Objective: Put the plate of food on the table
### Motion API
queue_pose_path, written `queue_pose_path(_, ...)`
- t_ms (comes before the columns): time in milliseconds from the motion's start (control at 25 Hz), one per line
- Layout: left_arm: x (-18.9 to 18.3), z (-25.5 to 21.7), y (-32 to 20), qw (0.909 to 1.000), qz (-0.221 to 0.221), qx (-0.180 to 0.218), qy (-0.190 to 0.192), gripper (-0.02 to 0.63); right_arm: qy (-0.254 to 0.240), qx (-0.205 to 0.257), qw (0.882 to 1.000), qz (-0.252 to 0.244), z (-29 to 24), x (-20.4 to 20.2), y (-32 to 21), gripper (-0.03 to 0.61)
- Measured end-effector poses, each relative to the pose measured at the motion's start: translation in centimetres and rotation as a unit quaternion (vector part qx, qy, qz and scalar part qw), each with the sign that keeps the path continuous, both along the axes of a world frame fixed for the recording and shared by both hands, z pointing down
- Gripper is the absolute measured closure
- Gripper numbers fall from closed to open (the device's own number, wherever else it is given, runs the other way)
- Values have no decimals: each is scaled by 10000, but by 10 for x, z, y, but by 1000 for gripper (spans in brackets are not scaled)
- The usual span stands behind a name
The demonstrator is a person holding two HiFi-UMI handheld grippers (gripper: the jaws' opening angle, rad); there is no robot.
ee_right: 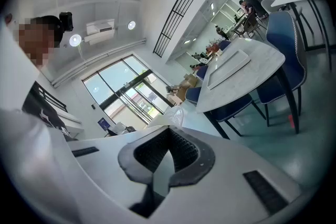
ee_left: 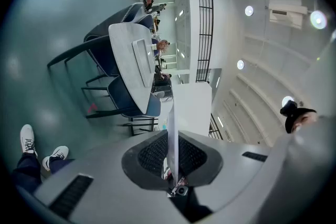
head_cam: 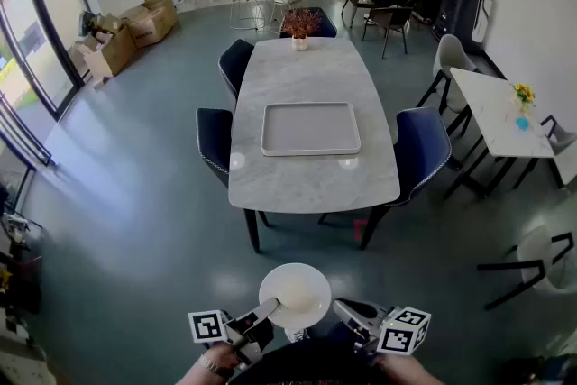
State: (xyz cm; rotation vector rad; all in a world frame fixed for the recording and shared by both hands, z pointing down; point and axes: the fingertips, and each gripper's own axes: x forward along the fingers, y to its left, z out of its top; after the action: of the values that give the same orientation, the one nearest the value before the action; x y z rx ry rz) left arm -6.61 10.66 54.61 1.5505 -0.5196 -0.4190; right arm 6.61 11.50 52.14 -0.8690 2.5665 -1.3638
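Clamped by its rim in left gripper (head_cam: 269, 310) and right gripper (head_cam: 344, 310), round white plate of food (head_cam: 294, 288) at 6 o'clock, well apart from grey marble desk (head_cam: 311, 177) at 12 o'clock; approach and setting-down not yet done.

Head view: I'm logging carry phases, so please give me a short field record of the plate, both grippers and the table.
plate: white, round, held over the floor, short of the table
left gripper: shut on the plate's left rim
right gripper: shut on the plate's right rim
table: marble top, chairs around it
on table: empty grey tray near the middle, flower vase at the far end
plate on table: not yet
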Motion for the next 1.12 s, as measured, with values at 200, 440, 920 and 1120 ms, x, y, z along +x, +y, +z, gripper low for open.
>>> queue_pose_path(200, 1, -1, -1, 10000, 8, 21, 0, 584, -2, -13, 10000, 7, -1, 1, 0, 568)
queue_pose_path(440, -1, 3, -3, 10000, -29, -5, -3, 584, 2, 3, 10000, -44, 1, -1, -2, 568)
queue_pose_path(920, -8, -8, -16, 9997, -182, 152, 62, 584, -137, -278, 9990, 320, 4, 10, -27, 565)
queue_pose_path(1120, -7, -10, -17, 9997, -191, 149, 86, 584, -217, -311, 9990, 248, 3, 4, -33, 524)
